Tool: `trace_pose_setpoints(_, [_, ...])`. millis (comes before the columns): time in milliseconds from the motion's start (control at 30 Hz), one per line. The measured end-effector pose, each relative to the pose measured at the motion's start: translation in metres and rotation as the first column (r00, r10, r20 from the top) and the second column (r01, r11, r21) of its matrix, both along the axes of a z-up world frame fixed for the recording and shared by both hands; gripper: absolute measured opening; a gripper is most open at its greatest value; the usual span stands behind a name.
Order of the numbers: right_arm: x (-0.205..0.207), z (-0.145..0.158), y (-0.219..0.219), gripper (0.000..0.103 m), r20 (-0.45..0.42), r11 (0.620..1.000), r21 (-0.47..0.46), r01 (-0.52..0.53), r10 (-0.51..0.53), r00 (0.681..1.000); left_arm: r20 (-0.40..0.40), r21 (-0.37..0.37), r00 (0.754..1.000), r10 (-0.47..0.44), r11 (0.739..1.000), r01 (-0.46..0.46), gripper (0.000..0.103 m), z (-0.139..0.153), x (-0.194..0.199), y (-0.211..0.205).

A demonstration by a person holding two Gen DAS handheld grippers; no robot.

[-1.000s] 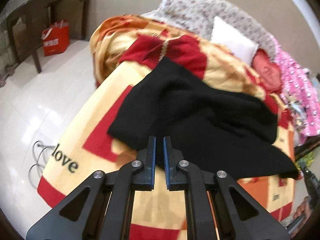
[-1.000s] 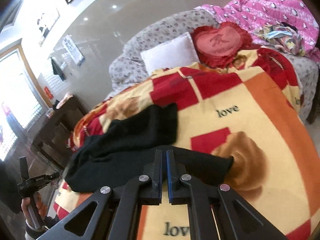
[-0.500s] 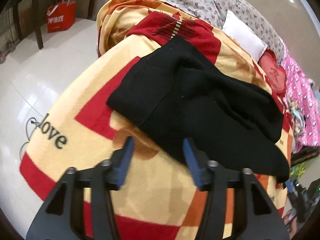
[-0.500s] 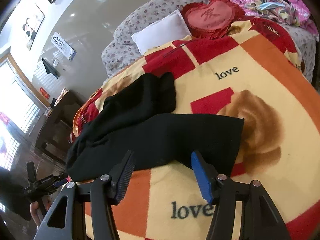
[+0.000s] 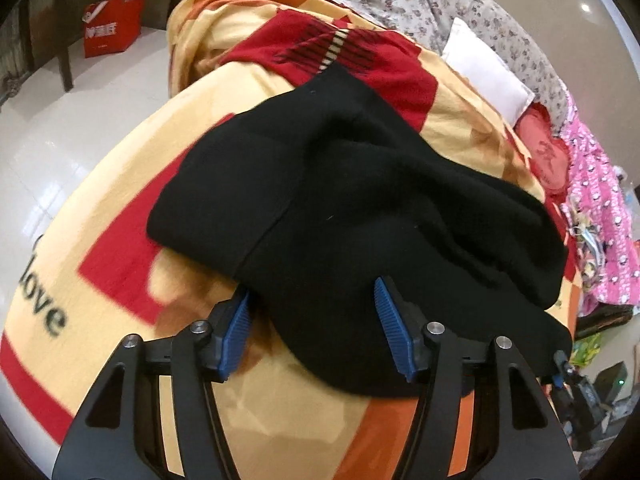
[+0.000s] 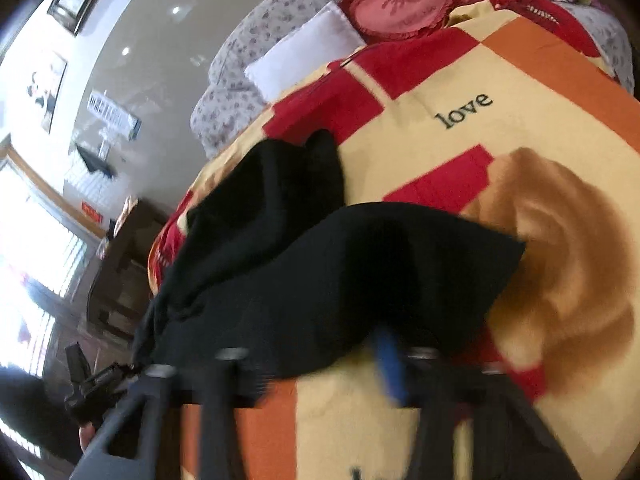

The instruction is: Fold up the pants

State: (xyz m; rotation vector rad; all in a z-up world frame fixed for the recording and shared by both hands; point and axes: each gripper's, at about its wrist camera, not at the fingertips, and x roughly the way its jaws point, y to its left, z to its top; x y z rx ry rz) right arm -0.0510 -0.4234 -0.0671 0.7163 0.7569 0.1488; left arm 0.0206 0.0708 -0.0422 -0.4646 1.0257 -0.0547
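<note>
Black pants lay bunched on the blanket. Both grippers, left and right, gaped wide at the pants' near edge, grasping nothing.

The right gripper, blurred, is sitting with its jaws spread wide at the near edge of the black pants, which are lying rumpled across the red, orange and cream "love" blanket.

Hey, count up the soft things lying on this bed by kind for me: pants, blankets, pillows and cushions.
Black pants: 1
Love-print blanket: 1
White pillow: 1
Red heart cushion: 1
Pink patterned quilt: 1
Total: 5
</note>
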Motion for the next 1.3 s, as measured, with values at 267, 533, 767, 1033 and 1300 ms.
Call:
trace_pose_setpoints(267, [-0.018, 0.050, 0.009, 0.009, 0.127, 0.996, -0.050, -0.068, 0.074, 0.989, 0.054, -0.042, 0.998, -0.043, 0.998, 0.045, 0.010, 0.030, -0.014, 0.004])
trace_pose_setpoints(533, [-0.051, 0.055, 0.008, 0.015, -0.005, 0.980, -0.149, -0.133, 0.134, 0.991, -0.011, 0.013, 0.997, -0.081, 0.997, 0.081, 0.011, 0.023, -0.048, 0.020])
trace_pose_setpoints(767, [-0.085, 0.045, -0.053, 0.036, -0.059, 0.982, -0.162, 0.094, -0.105, 0.993, -0.031, 0.068, 0.998, -0.061, 0.996, 0.063, 0.019, 0.018, -0.058, 0.025])
trace_pose_setpoints(1033, [-0.057, 0.026, -0.045, 0.037, -0.096, 0.970, -0.239, 0.039, -0.063, 0.993, 0.031, 0.151, 0.999, -0.042, 0.988, 0.037, 0.020, 0.040, -0.071, 0.024])
trace_pose_setpoints(1300, [-0.026, 0.012, -0.008, 0.007, -0.068, 0.949, -0.313, -0.040, 0.020, 0.997, 0.078, 0.149, 0.996, -0.047, 0.988, 0.035, 0.026, 0.060, -0.068, 0.020])
